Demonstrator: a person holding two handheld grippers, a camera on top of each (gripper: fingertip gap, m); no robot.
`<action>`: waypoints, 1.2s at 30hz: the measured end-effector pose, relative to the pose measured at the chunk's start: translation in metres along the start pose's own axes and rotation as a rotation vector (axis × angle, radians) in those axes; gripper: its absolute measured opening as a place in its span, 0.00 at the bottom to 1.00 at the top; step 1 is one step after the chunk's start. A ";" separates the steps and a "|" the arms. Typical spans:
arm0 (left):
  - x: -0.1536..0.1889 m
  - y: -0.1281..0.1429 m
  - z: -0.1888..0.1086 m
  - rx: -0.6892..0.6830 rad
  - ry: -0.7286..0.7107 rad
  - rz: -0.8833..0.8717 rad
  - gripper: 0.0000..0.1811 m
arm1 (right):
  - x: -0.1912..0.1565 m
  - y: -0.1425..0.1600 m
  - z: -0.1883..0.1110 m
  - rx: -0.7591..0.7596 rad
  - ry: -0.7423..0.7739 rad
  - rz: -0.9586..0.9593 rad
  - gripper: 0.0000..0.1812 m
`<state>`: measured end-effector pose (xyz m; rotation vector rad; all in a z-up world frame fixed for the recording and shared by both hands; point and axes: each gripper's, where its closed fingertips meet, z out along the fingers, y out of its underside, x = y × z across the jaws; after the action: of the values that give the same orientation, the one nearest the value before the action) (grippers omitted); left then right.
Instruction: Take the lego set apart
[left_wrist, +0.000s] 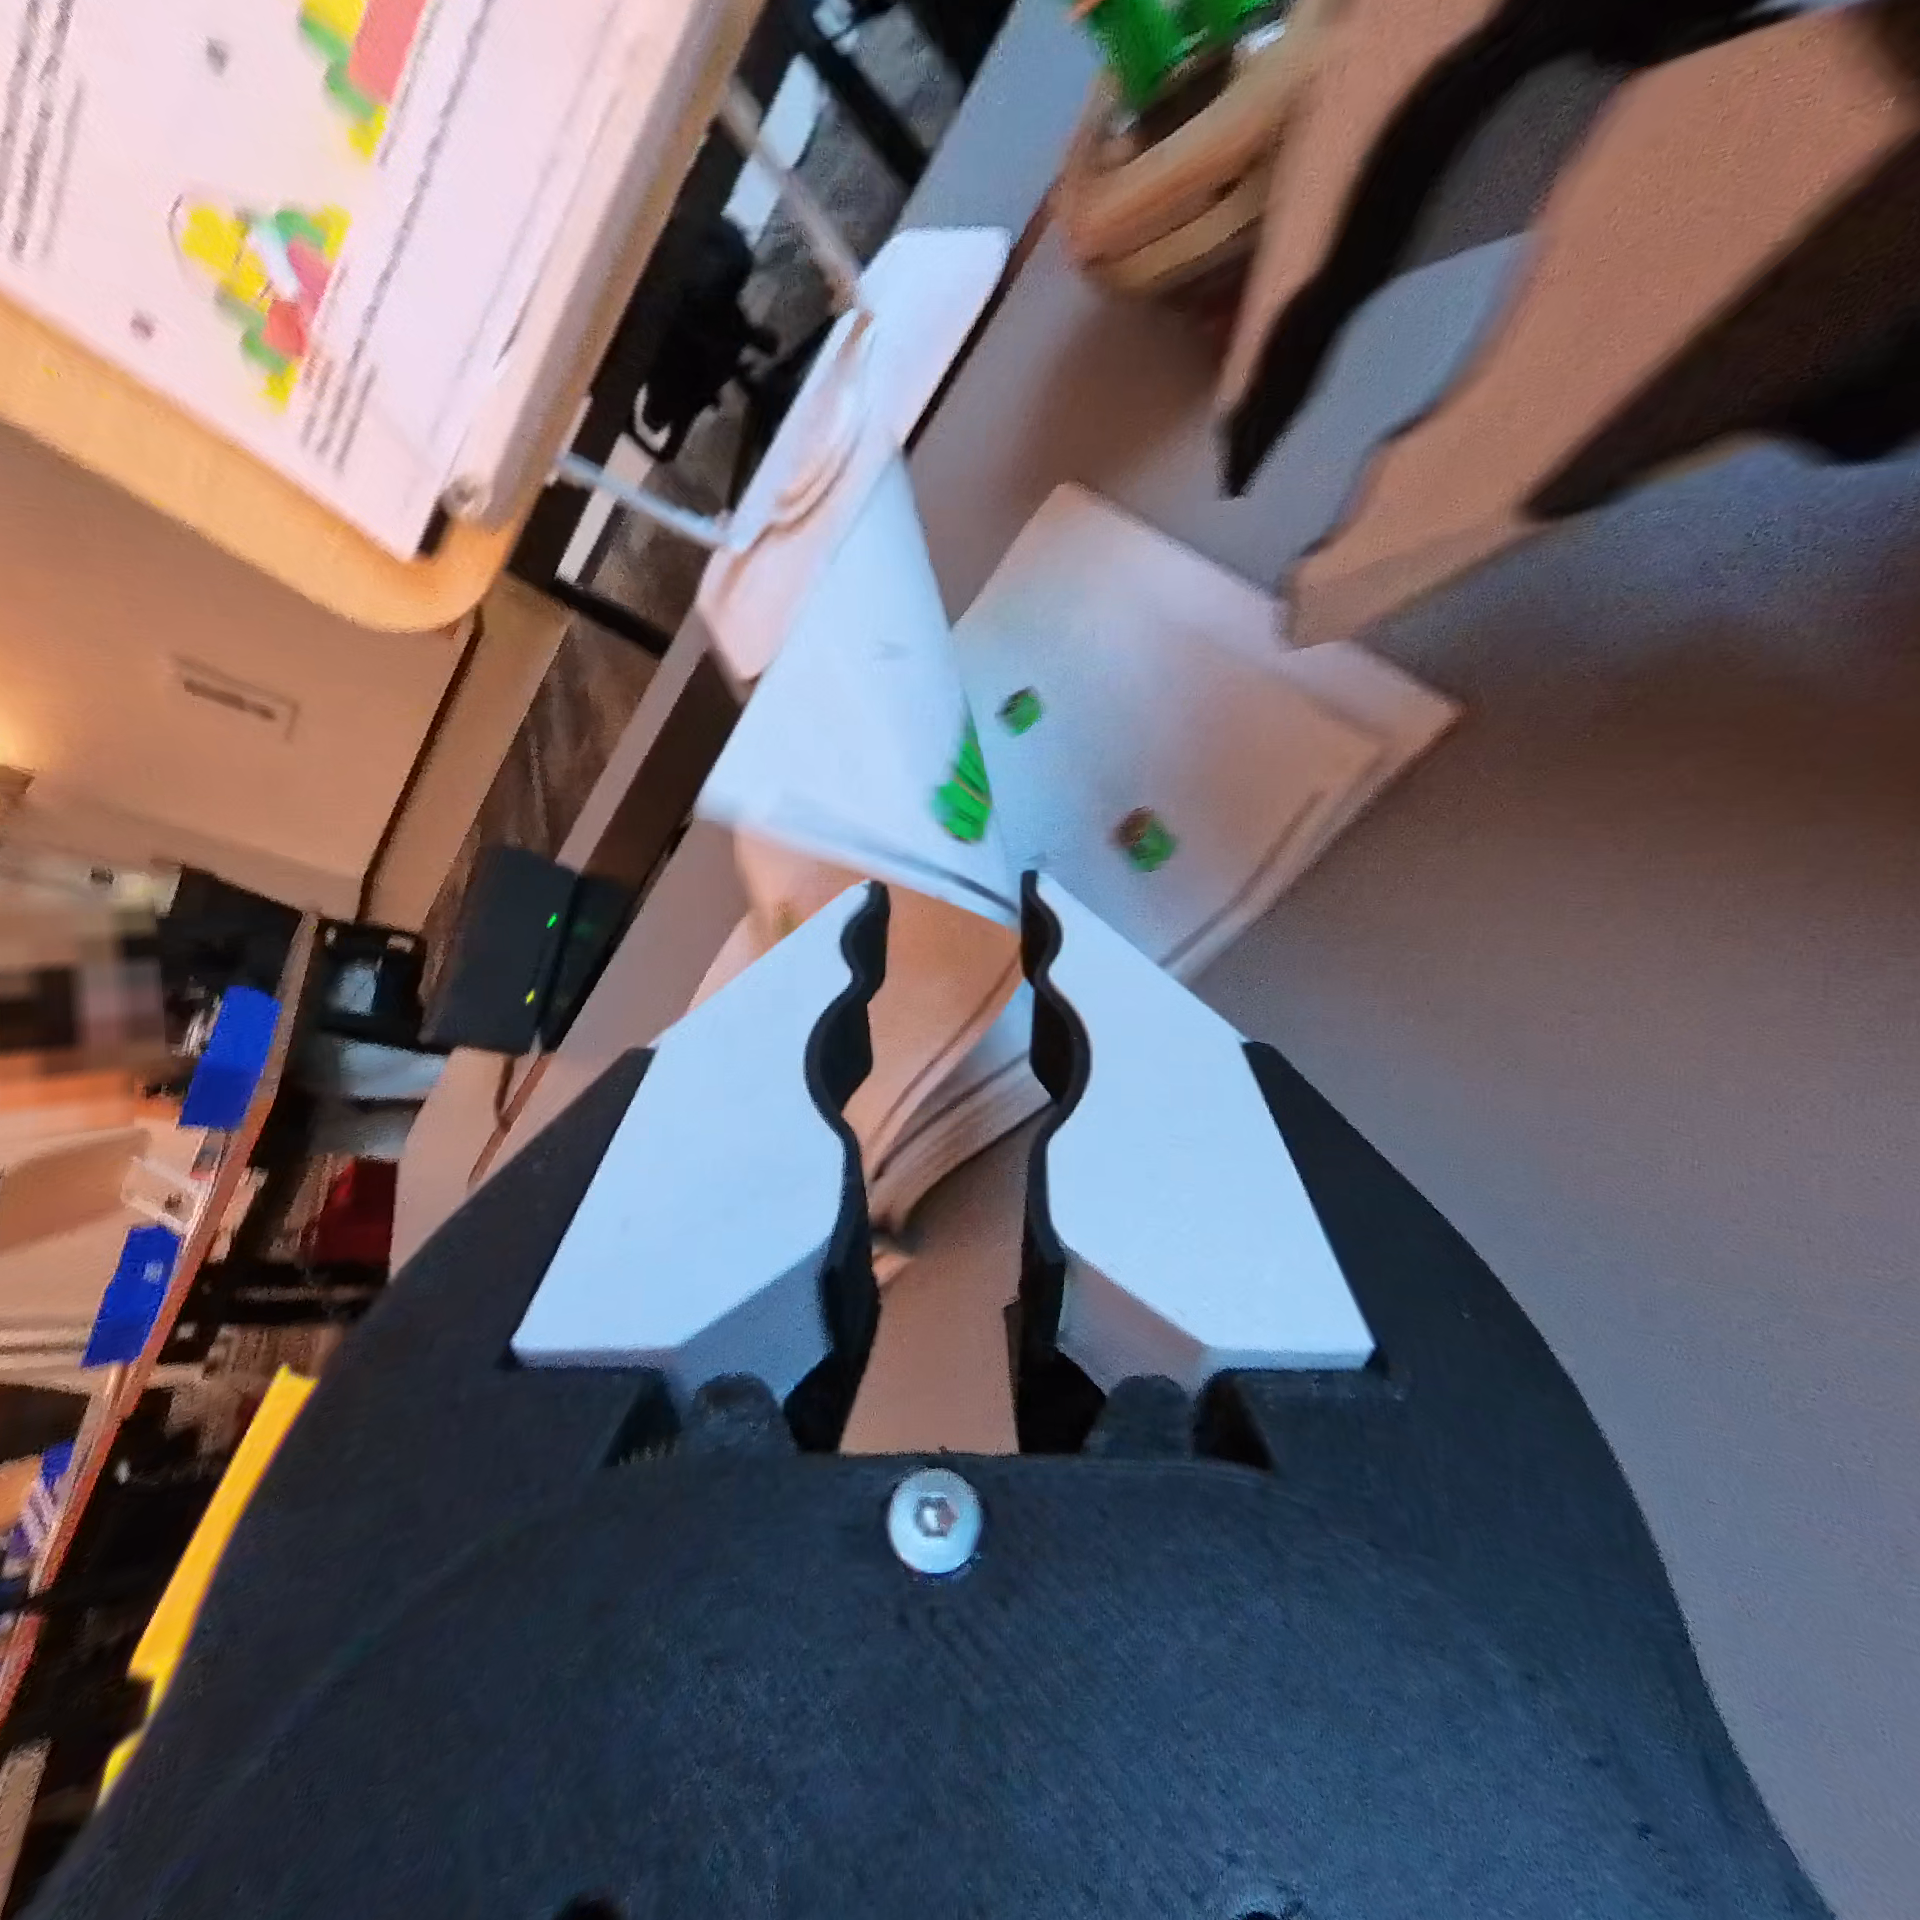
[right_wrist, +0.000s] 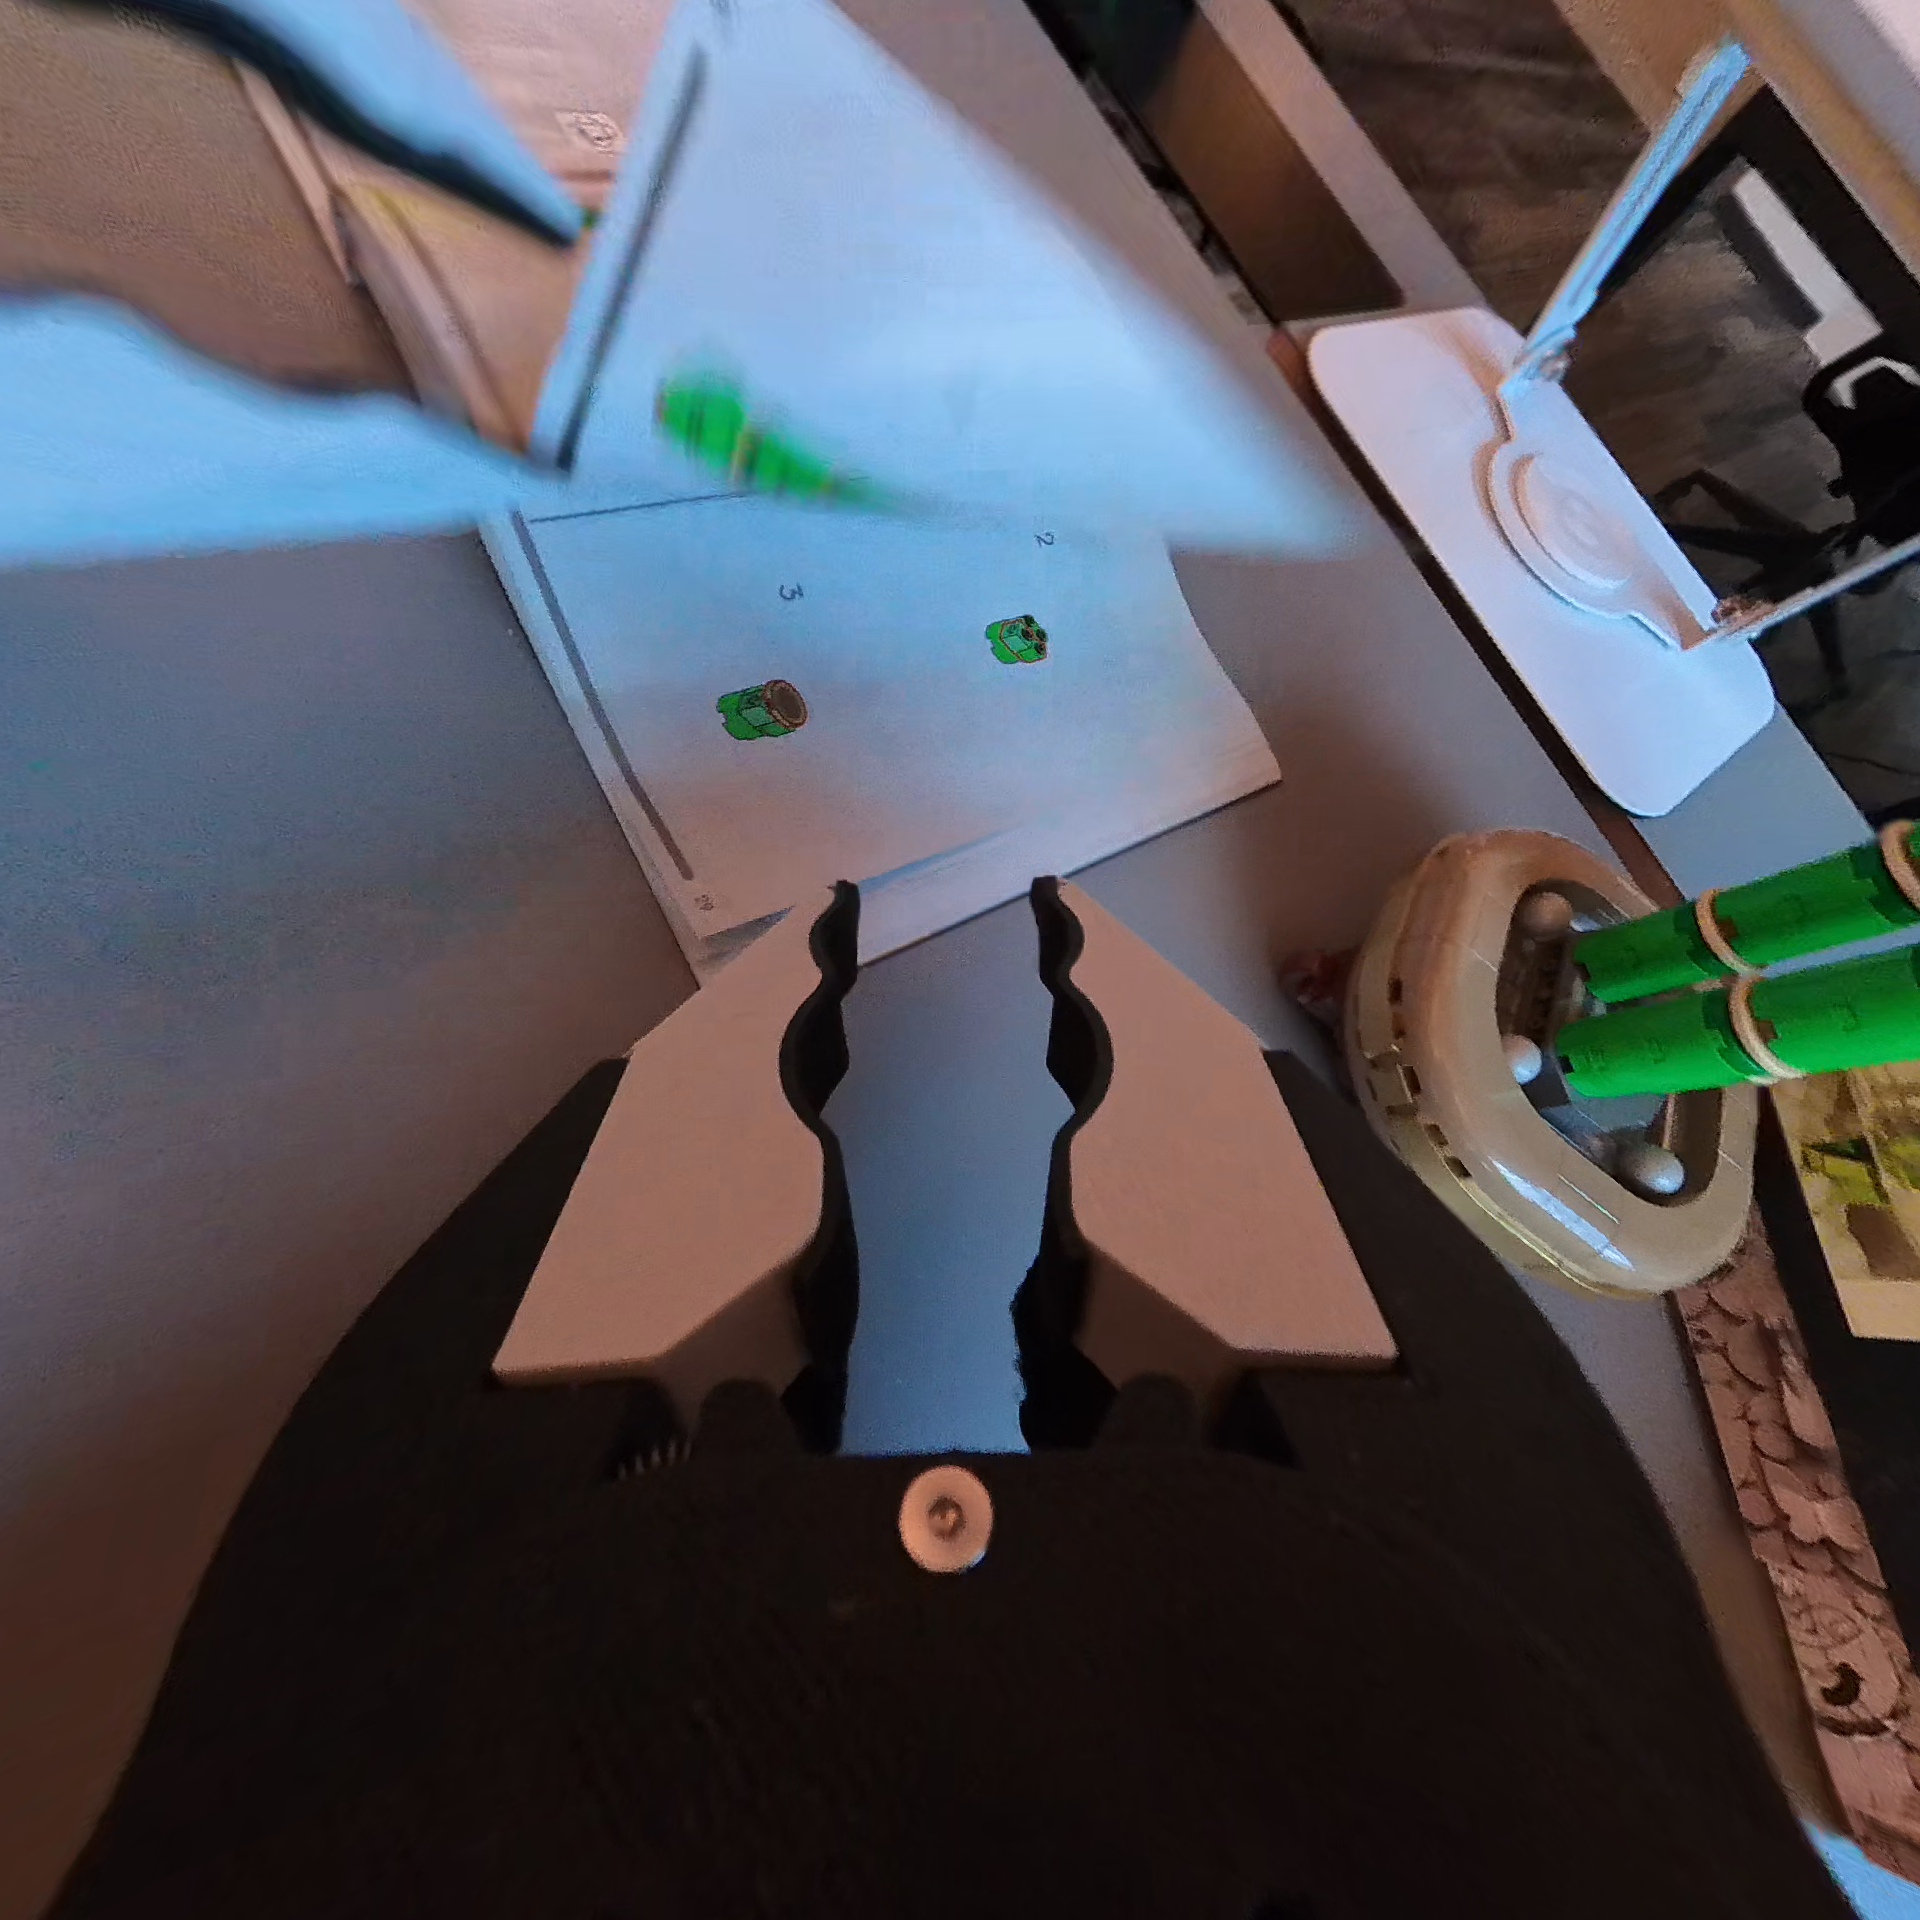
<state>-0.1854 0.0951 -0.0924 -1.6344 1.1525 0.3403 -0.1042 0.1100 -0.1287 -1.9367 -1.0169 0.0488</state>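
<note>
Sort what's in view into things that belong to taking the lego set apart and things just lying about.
Job:
lego set, green stalks in a beige pot
instruction booklet
left gripper, open
right gripper, open

Lying about:
white stand base
patterned strip

Left tongs (left_wrist: 954, 904): two pale grey wedge-shaped fingers (left_wrist: 717, 1164), each lined on its inner edge with a wavy black rubber-like pad (left_wrist: 847, 1049), set in a broad black housing (left_wrist: 935, 1714) of rough, layered, printed-looking plastic, with one silver hex-socket screw (left_wrist: 934, 1520) at its centre. Right tongs (right_wrist: 943, 904) are of the same build: pale wedge fingers (right_wrist: 686, 1195), scalloped black pads (right_wrist: 816, 1039), dark textured housing (right_wrist: 935, 1714), and a single round-headed screw (right_wrist: 944, 1520) centred just below the finger roots
</note>
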 end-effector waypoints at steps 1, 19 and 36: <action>0.014 -0.006 -0.004 0.014 0.035 0.014 0.16 | 0.002 0.001 0.000 0.000 0.003 0.012 0.19; -0.076 0.095 0.000 -0.012 0.221 -0.719 0.28 | -0.042 -0.018 0.009 0.086 -0.203 0.063 0.23; -0.122 0.208 -0.005 -0.277 -0.009 -0.933 0.40 | -0.042 -0.001 0.018 0.005 -0.234 0.125 0.23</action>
<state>-0.4160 0.1577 -0.1267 -2.2105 0.2446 -0.1082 -0.1397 0.0942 -0.1532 -2.0211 -1.0428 0.3562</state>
